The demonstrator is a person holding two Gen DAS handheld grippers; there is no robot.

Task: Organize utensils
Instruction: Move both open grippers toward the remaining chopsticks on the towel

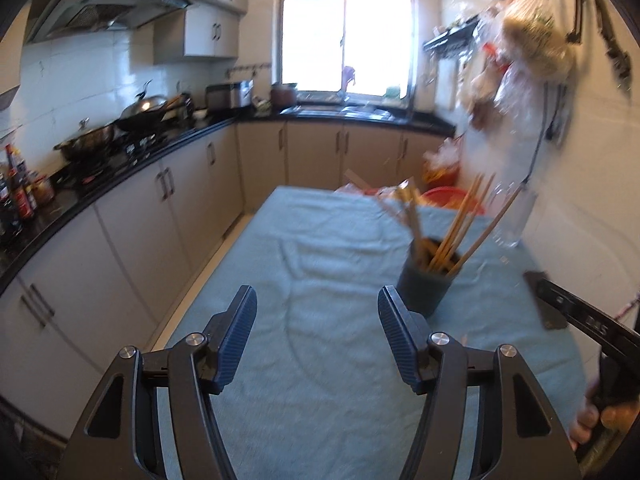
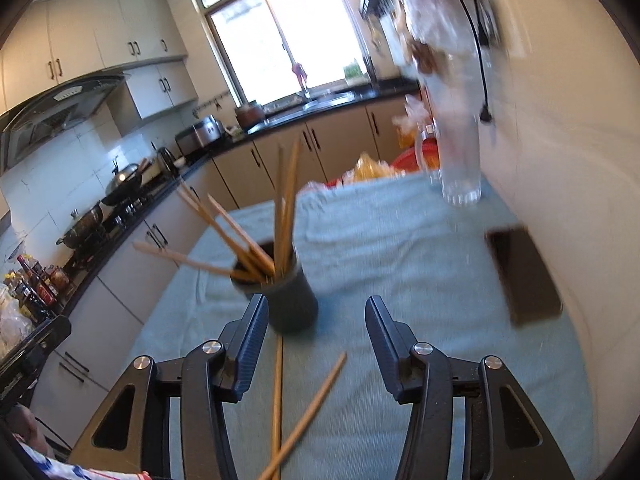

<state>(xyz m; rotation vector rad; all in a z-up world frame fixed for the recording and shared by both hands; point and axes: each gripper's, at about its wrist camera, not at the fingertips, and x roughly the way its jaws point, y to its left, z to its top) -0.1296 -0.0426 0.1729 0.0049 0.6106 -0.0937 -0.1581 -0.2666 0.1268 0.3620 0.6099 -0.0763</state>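
Observation:
A dark cup [image 1: 426, 286] stands on the teal cloth and holds several wooden chopsticks [image 1: 460, 224]. In the right wrist view the cup [image 2: 294, 300] stands just ahead of my open, empty right gripper [image 2: 316, 318], near its left finger. Two loose chopsticks [image 2: 308, 412] lie crossed on the cloth between and below the right fingers. My left gripper [image 1: 316, 310] is open and empty, with the cup just beyond its right finger. The right gripper's body [image 1: 580, 320] shows at the right edge of the left wrist view.
The teal cloth [image 2: 400, 248] covers the table. A clear glass jug [image 2: 456, 160] stands at the far right by the wall, and a dark flat phone-like slab [image 2: 524, 272] lies near the right edge. Bags [image 1: 532, 40] hang on the wall. Kitchen counter and stove run along the left.

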